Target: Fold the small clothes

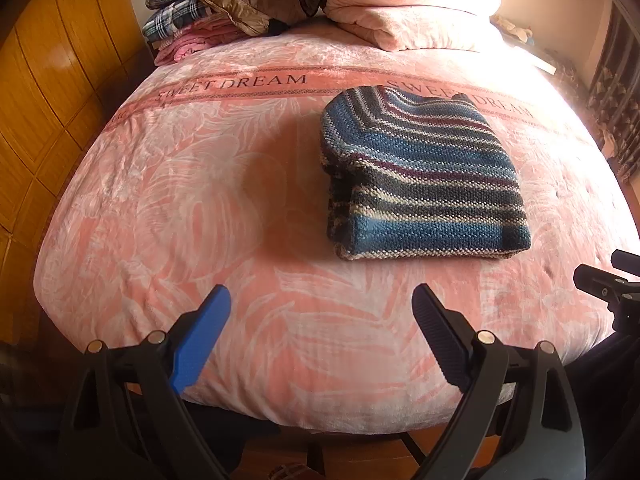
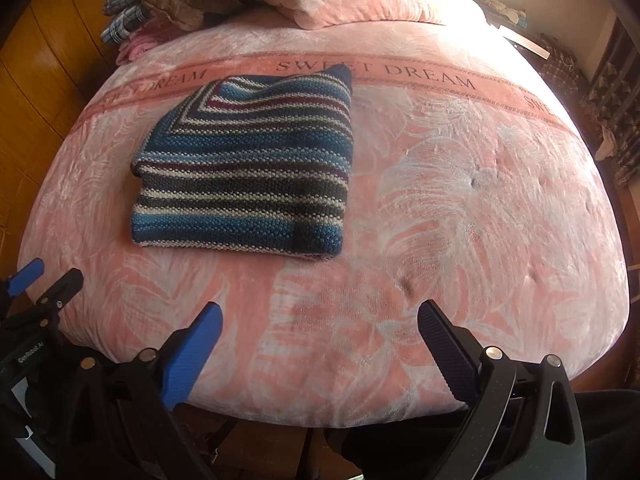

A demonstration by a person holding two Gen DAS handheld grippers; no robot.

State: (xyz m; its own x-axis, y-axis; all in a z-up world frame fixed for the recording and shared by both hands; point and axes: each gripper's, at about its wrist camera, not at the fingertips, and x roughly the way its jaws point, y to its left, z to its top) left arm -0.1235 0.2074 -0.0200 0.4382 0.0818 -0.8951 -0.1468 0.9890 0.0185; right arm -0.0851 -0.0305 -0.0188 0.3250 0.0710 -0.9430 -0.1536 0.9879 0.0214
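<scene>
A striped knit garment in blue, white, grey and maroon lies folded into a thick rectangle on the pink bedspread. In the right wrist view the same striped garment sits left of centre. My left gripper hovers open over the near edge of the bed, short of the garment, with nothing between its fingers. My right gripper is also open and empty, near the bed's front edge and to the right of the garment. Part of the other gripper shows at each view's side edge.
Pink folded bedding and a pillow lie at the head of the bed, next to a pile of plaid, brown and pink clothes. A wooden wardrobe stands left. Shelves and clutter line the right wall. The bedspread right of the garment is bare.
</scene>
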